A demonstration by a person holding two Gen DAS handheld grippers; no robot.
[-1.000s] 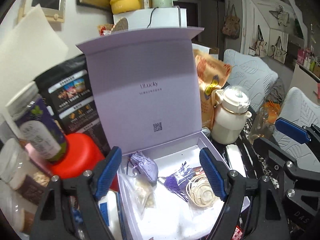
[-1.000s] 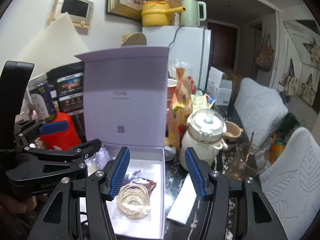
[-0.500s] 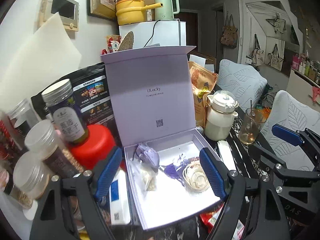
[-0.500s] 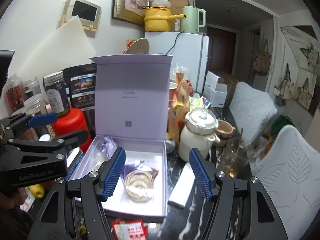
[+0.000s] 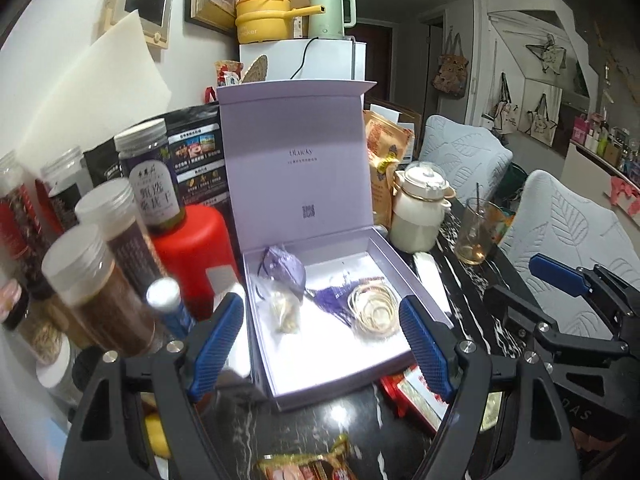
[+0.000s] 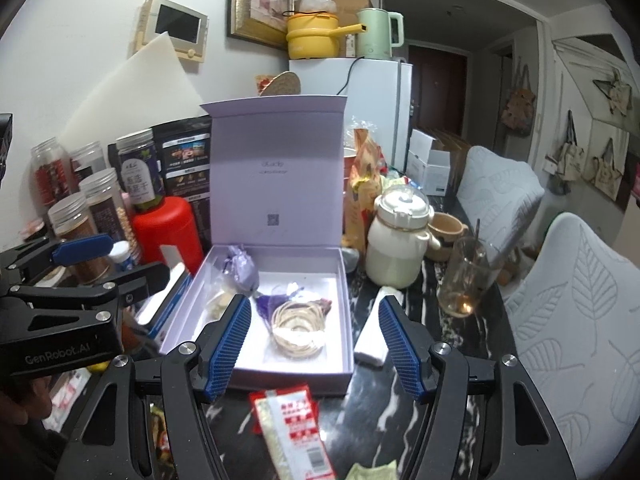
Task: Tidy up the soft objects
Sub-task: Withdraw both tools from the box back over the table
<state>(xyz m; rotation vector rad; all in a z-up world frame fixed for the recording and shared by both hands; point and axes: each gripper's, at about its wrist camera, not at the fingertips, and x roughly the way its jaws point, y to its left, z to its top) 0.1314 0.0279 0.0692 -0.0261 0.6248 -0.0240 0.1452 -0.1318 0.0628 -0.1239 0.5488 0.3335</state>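
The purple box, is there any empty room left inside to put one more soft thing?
Yes. The near half of the purple box floor is bare white, in front of the coiled cord and the small clear bag. The back is crowded: lavender pouch, purple tassel, cord. Left of the box, jars pack tightly.

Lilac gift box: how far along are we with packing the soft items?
Done, by the look of it: the lilac box holds a purple pouch, a tassel, a cream cord coil and a small clear bag. In hand: nothing; the left gripper and right gripper are both open and empty. Left: the lid stands upright, unclosed.
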